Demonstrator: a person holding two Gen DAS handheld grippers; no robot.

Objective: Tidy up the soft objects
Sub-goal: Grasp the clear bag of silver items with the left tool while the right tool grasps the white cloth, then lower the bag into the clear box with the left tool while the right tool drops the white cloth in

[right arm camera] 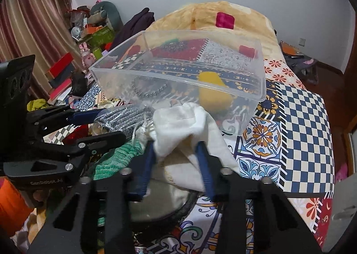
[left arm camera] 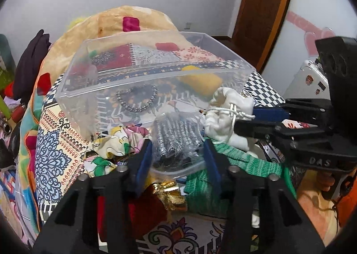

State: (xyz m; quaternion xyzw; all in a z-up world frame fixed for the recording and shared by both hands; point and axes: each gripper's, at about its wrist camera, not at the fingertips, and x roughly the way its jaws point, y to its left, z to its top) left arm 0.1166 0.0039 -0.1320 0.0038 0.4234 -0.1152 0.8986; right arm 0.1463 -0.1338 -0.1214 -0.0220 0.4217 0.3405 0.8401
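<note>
Holding the white pouch [right arm camera: 178, 129] in my right hand-held gripper [right arm camera: 176, 149] and the bagged grey fabric [left arm camera: 176, 135] in my left hand-held gripper [left arm camera: 177, 149], I see the clear box [left arm camera: 154, 75] has only a yellow piece [left arm camera: 200, 80] and a bead ring [left arm camera: 137, 100]; most remains outside.

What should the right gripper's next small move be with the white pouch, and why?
Probably carry the white drawstring pouch forward over the near rim of the clear plastic bin and release it. The right gripper has its jaws closed on the pouch, held just short of the bin, which already holds a yellow soft item and a beaded bracelet.
</note>
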